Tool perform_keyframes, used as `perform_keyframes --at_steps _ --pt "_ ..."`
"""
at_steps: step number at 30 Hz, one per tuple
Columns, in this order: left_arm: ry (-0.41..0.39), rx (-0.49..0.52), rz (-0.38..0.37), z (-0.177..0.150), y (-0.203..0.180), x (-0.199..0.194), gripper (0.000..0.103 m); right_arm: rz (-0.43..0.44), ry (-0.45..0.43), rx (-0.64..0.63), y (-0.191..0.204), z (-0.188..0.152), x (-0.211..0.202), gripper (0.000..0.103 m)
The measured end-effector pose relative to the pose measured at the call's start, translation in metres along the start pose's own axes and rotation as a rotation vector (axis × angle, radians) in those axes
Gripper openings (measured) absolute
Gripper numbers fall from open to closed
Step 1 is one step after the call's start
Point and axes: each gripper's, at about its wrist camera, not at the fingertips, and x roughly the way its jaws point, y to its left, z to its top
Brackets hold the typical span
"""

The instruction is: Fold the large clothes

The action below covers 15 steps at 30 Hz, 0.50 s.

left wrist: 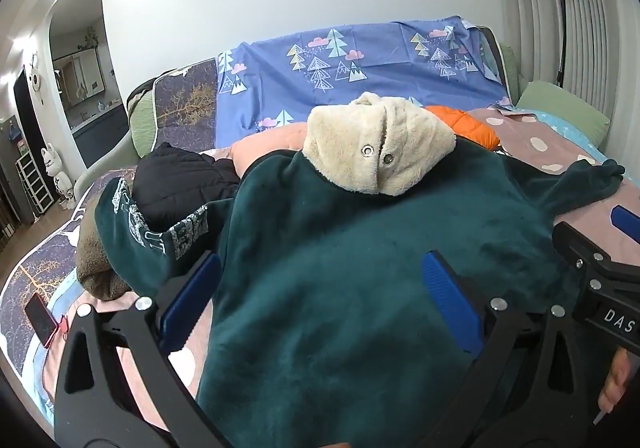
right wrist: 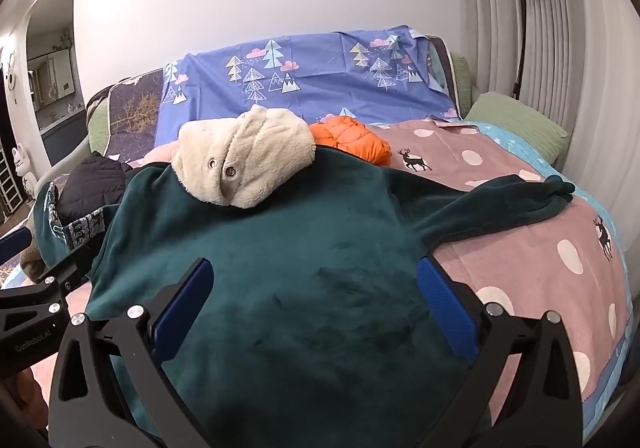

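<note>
Both grippers, left [left wrist: 320, 296] and right [right wrist: 316, 300], spread wide, empty, above green jacket [right wrist: 280, 268]; casings read "DAS", "GenRobot.AI".

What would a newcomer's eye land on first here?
The dark green fleece hoodie spread back-up across the bed, filling the middle, with its cream fleece-lined hood flopped at the far end. Both tongs, left and right, hover wide open over its near hem. Behind it lies an orange puffer jacket, beside the hood.
</note>
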Motion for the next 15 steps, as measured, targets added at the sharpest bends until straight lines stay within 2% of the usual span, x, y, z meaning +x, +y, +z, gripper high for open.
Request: perform_keyframes --at_steps 15 --pt "0.075 -0.033 -0.032 0.002 0.005 0.012 0.101 -0.003 0.015 -0.009 0.003 -0.003 0.006 0.102"
